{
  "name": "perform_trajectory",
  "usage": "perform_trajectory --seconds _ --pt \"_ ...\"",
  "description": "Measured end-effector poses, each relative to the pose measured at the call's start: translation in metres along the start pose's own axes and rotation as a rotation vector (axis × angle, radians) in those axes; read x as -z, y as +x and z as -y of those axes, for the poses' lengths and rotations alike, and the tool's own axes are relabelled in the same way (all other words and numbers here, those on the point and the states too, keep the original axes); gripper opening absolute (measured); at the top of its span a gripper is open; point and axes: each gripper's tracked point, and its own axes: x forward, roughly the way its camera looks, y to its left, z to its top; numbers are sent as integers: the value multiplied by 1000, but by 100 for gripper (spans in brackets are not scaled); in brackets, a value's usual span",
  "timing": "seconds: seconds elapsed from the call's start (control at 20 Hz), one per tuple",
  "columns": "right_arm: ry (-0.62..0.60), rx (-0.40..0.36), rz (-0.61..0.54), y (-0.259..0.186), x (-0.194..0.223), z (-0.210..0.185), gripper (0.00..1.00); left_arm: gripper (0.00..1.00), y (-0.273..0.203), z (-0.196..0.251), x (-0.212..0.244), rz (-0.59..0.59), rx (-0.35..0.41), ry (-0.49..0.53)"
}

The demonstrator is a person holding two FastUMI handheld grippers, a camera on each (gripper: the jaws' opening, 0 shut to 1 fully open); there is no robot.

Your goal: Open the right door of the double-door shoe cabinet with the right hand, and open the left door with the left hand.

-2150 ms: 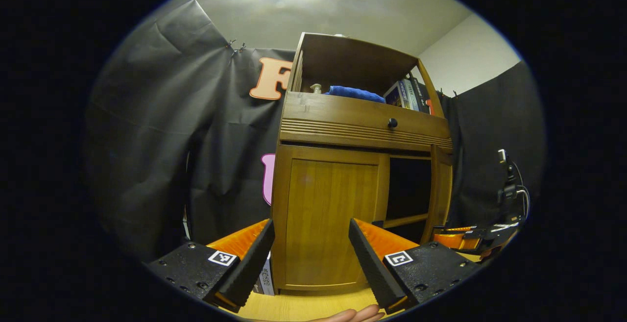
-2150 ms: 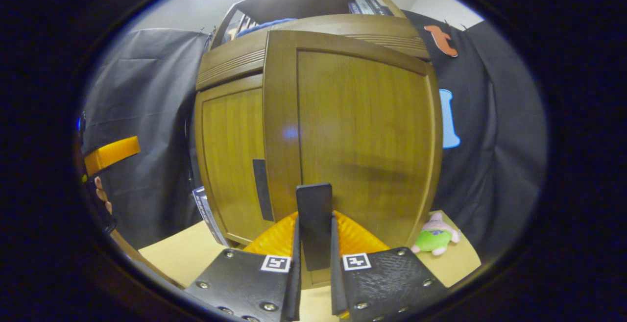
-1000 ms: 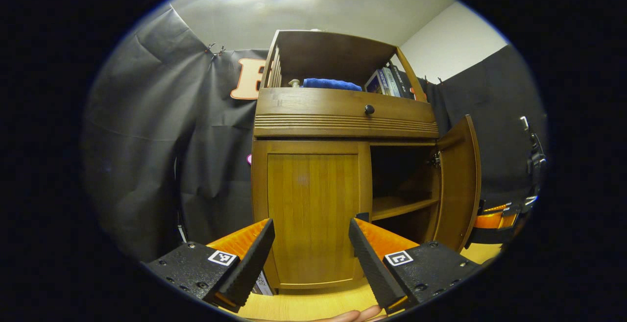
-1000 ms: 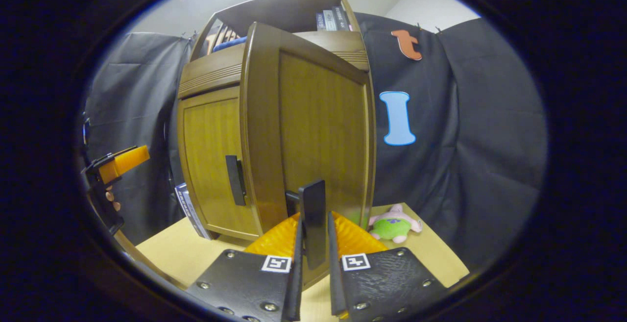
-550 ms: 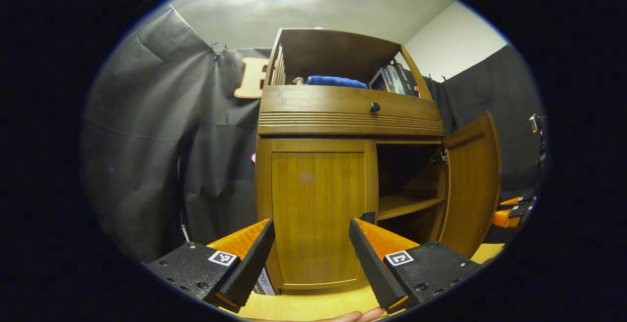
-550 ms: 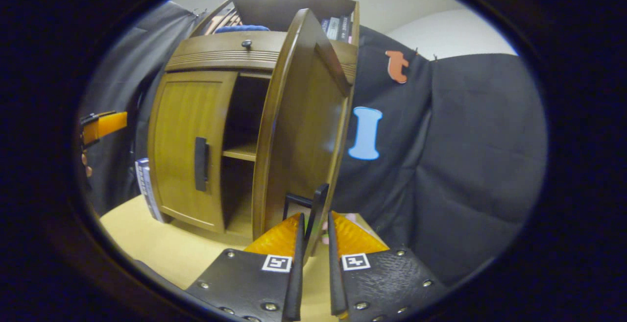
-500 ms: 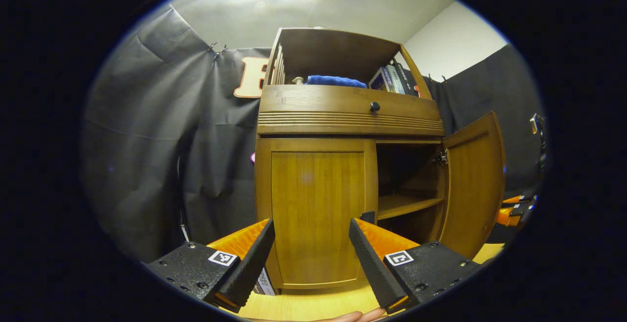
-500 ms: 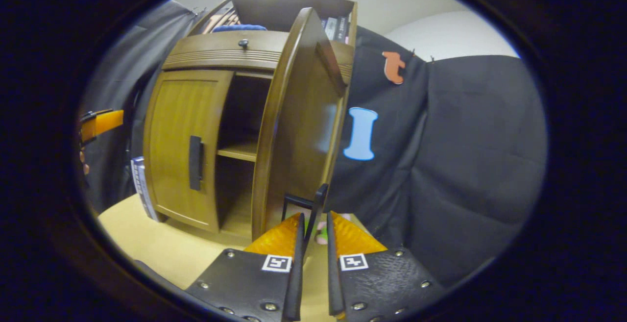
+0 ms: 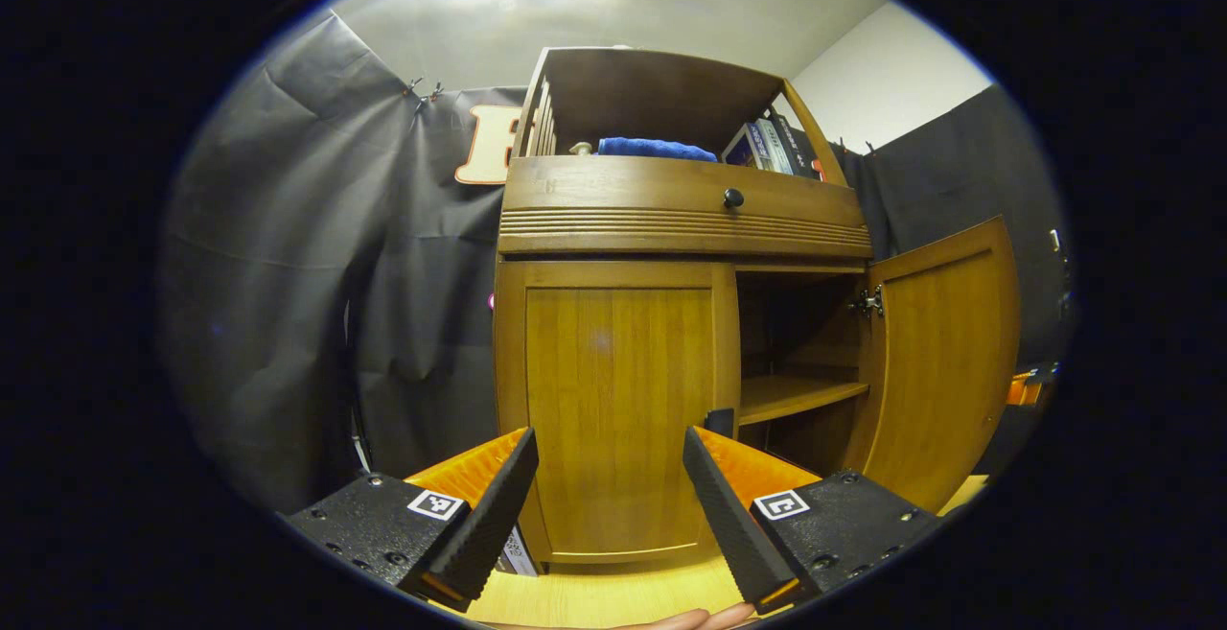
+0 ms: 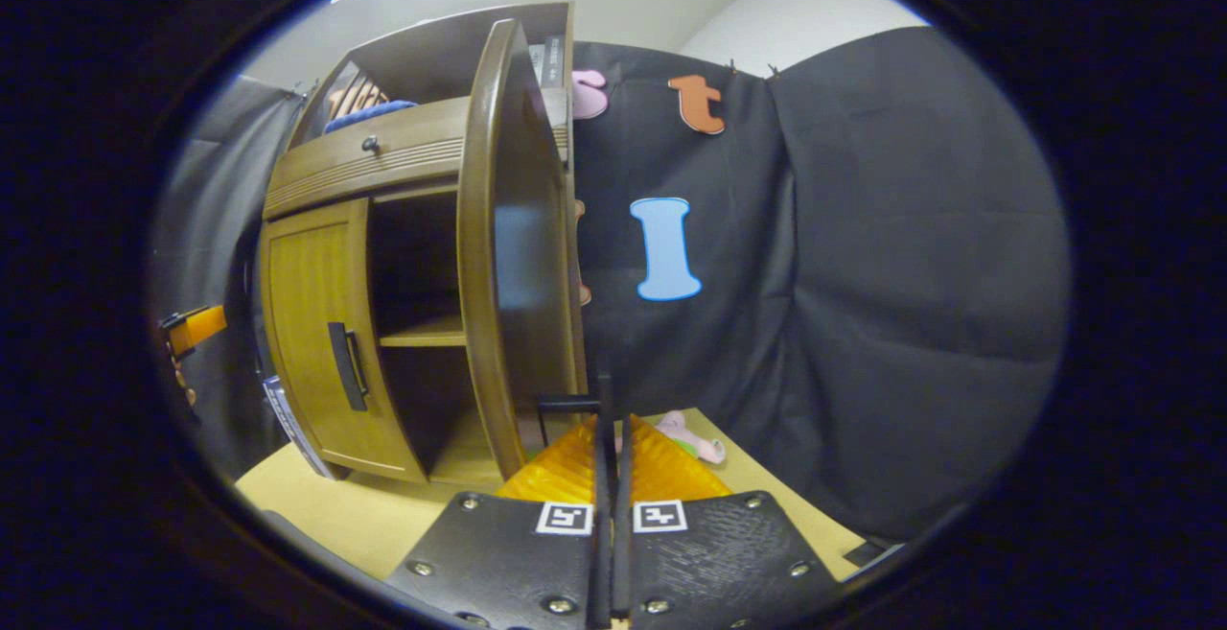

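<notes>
Since half a second ago the right door has swung farther out, and in the right gripper view it now stands nearly edge-on, up and to the left of that gripper's fingers. The right gripper has its fingers drawn close together on the thin dark handle of that door, which rises straight ahead from between the fingertips; the door's lower edge sits just left of them. The cabinet shows an open right half with a shelf inside.

The left gripper has hardly shifted: its fingers are spread wide apart and hold nothing. The left door is shut and fills the gap ahead between the two fingers, apart from them. Its dark handle lies just above the tip of the right-hand finger in the left gripper view. The bench shows below, between the fingers.
</notes>
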Motion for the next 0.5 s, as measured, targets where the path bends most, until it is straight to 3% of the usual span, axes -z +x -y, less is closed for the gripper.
perform_trajectory --seconds 0.45,0.5 --pt "-48 -139 2 13 -6 33 2 90 7 2 7 -18 -7 6" --pt "-63 -164 9 15 -7 37 2 94 8 3 8 -21 -8 6"
